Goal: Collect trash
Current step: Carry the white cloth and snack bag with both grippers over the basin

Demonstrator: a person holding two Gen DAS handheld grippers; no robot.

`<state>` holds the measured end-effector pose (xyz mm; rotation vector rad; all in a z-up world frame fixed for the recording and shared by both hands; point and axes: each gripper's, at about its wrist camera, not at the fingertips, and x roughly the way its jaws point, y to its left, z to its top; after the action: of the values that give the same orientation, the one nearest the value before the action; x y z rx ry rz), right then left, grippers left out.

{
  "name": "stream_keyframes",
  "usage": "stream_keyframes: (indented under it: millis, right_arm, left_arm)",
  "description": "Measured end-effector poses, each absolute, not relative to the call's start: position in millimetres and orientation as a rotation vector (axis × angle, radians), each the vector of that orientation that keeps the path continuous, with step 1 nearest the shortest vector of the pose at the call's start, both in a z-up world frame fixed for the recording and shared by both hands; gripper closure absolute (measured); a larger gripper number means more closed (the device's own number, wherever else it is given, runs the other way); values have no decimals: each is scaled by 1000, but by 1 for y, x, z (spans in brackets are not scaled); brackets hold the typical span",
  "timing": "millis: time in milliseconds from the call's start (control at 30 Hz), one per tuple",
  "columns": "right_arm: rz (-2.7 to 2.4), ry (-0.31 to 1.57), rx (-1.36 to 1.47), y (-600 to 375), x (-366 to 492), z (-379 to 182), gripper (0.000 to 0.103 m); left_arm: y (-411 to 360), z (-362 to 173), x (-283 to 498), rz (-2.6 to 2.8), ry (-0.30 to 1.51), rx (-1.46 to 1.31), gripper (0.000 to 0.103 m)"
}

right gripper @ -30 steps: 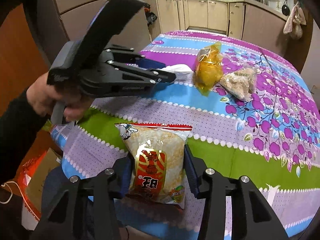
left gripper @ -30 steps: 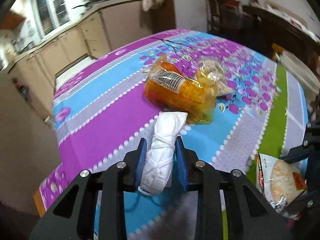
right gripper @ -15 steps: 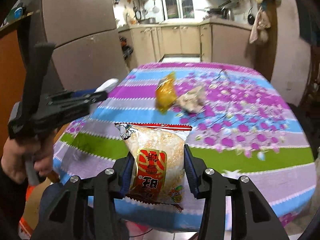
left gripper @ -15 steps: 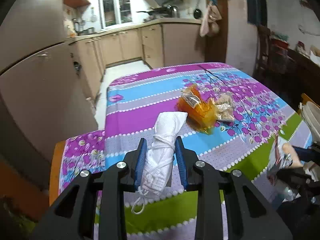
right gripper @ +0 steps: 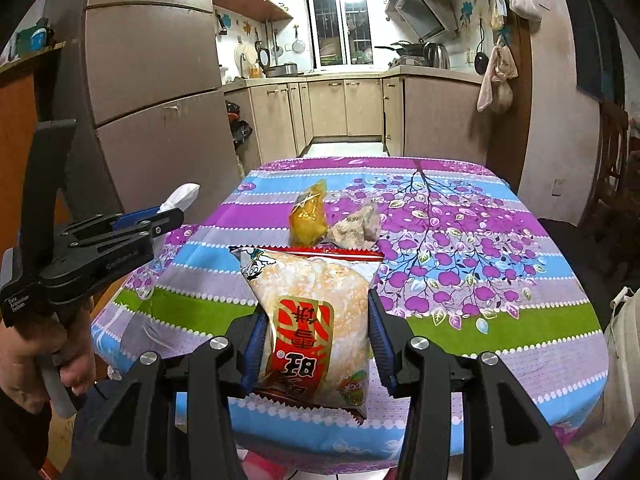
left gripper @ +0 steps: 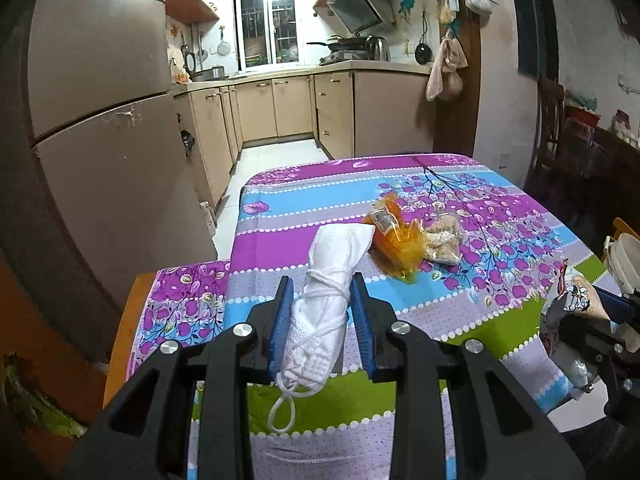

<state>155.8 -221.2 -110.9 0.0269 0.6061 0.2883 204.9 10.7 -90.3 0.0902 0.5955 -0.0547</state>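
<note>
My left gripper (left gripper: 322, 304) is shut on a white rolled bundle tied with string (left gripper: 326, 304), held above the near edge of the table. In the right wrist view the same gripper (right gripper: 160, 220) shows at the left, held by a hand (right gripper: 44, 356), with the white bundle (right gripper: 180, 196) sticking out of it. My right gripper (right gripper: 316, 324) is shut on a snack packet with a red label (right gripper: 316, 312), also lifted off the table. An orange plastic bag (left gripper: 394, 240) and a clear bag of pale crumbs (left gripper: 442, 238) lie side by side mid-table.
The table (right gripper: 460, 240) wears a striped purple, blue and green floral cloth. A tall brown fridge (left gripper: 100, 120) stands at the left, kitchen cabinets (right gripper: 340, 108) behind. A white bucket (left gripper: 624, 256) sits at the right edge, a dark chair (left gripper: 552, 128) beyond.
Both grippers have drawn back and risen from the table with their loads. The view has levelled out and the bags on the table look farther away. Neither grip has changed.
</note>
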Motion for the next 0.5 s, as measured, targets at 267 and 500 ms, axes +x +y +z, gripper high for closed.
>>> stream_keyframes:
  millis: [267, 500]
  right_arm:
    - [269, 576, 39, -226, 153, -105, 56]
    - [234, 519, 43, -238, 152, -88, 56]
  left_arm:
    - [11, -88, 201, -36, 591, 53, 75]
    - [7, -79, 198, -57, 580, 2, 75]
